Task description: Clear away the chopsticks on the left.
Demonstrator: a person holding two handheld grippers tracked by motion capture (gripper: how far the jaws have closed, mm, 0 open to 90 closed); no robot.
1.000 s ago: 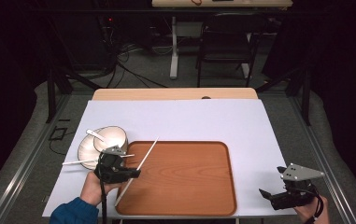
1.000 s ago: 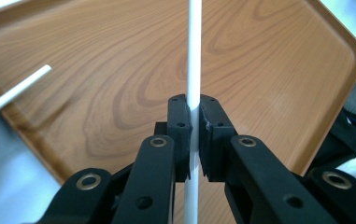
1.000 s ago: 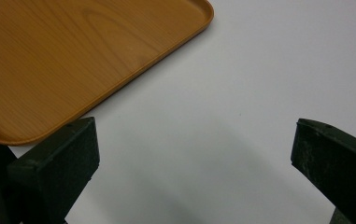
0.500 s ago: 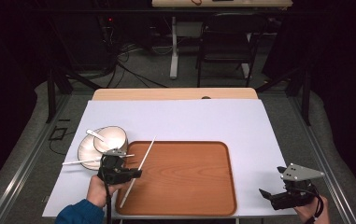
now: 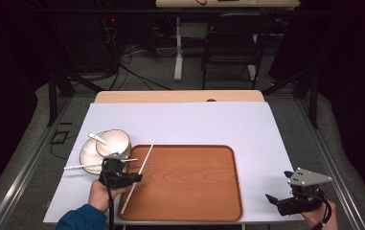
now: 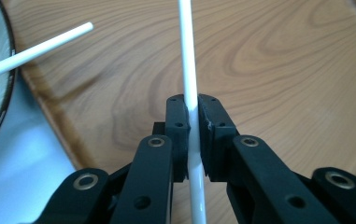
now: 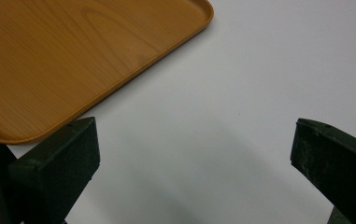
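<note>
Item: white chopstick [image 6: 188, 60], clenched in your left gripper [image 6: 192, 116] over the wooden tray [image 5: 189, 187], likely for placing there. Your right gripper [image 7: 192, 154] rests released, jaws spread, empty.

**Around the work: what else sits on and behind the table**

A pale wooden bowl [image 5: 114, 142] rests tilted on a second, flatter bowl with dark streaks [image 5: 88, 154] near the table's left edge. A white spoon [image 5: 96, 138] lies in the upper bowl, its handle pointing left. A second white stick [image 5: 82, 166] lies across the lower bowl's near rim. A white sheet [image 5: 185, 124] covers the tabletop, and a strip of light wood [image 5: 170, 96] shows along the far edge. Beyond, a dark chair [image 5: 230, 48] stands on the grey floor beside a white desk leg [image 5: 177, 52], with black cables [image 5: 132, 72] trailing nearby.
</note>
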